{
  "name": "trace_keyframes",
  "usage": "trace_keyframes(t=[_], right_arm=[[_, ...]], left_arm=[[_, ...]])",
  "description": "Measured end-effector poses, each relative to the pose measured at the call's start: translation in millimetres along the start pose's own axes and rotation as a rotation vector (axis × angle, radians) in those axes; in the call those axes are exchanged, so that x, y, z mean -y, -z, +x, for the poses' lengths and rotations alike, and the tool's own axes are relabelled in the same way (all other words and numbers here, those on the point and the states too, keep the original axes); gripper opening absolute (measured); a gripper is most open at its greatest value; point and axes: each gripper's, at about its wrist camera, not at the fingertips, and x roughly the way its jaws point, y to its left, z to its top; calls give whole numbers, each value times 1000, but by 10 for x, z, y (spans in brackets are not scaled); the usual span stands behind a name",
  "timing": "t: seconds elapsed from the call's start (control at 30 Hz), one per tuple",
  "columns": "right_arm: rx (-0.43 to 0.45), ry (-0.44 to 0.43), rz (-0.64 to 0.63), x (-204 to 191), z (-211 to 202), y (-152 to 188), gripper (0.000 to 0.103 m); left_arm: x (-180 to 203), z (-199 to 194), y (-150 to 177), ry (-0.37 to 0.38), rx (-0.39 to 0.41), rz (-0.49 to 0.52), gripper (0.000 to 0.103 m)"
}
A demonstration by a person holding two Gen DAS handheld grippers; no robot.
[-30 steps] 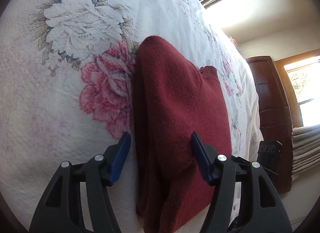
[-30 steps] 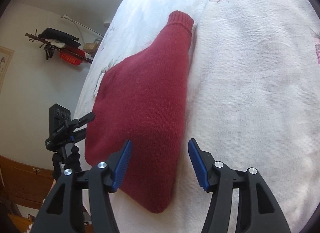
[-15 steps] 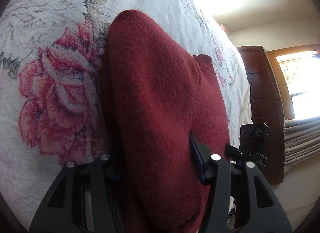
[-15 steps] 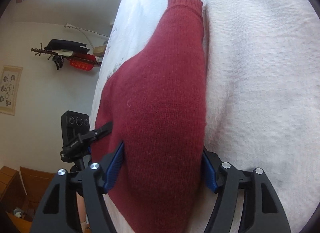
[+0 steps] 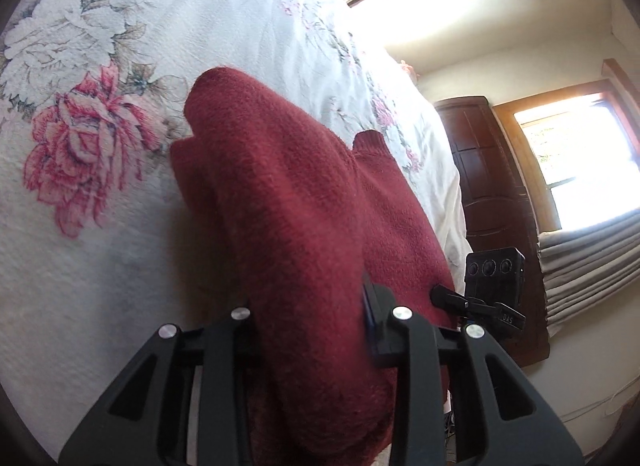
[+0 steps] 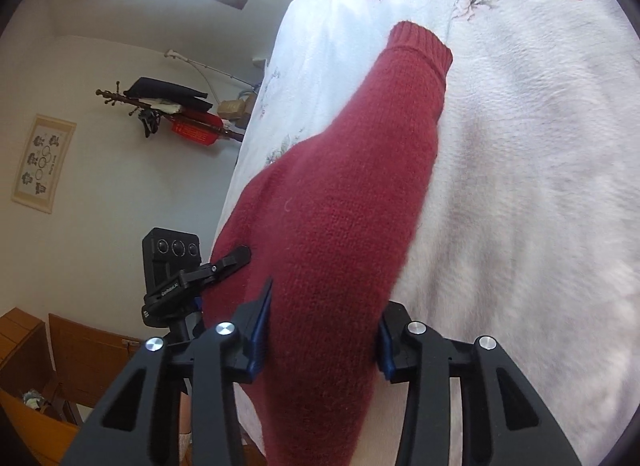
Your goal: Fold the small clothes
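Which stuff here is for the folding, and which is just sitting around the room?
For the folding:
red sweater
left gripper
right gripper
flowered bedspread

Just sitting around:
wooden wardrobe
wall picture
coat rack
window

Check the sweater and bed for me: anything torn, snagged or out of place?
Nothing stands out. The red sweater looks intact, bunched between both grippers, left gripper and right gripper, its cuff lying on the floral bedspread.

You're looking at a plain dark red knit sweater (image 5: 304, 201) on a white bedspread (image 5: 100, 266) printed with pink and white roses, between black tools with blue pads (image 6: 260, 330).
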Motion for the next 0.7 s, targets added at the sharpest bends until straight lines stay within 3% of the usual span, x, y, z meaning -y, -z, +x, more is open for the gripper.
trace_keyframes(t=[0.2, 0.37, 0.53, 0.7], right_arm=[[31, 35, -32, 6, -828, 399, 43], [51, 76, -13, 225, -1324, 771, 43], [66, 109, 17, 542, -1541, 1048, 43], [47, 146, 42, 838, -1462, 1223, 43]], left_arm=[[662, 221, 463, 30, -29, 78, 30], [956, 524, 862, 30, -78, 105, 30], [1080, 853, 1254, -20, -113, 144, 30], [892, 1064, 1549, -78, -140, 123, 30]])
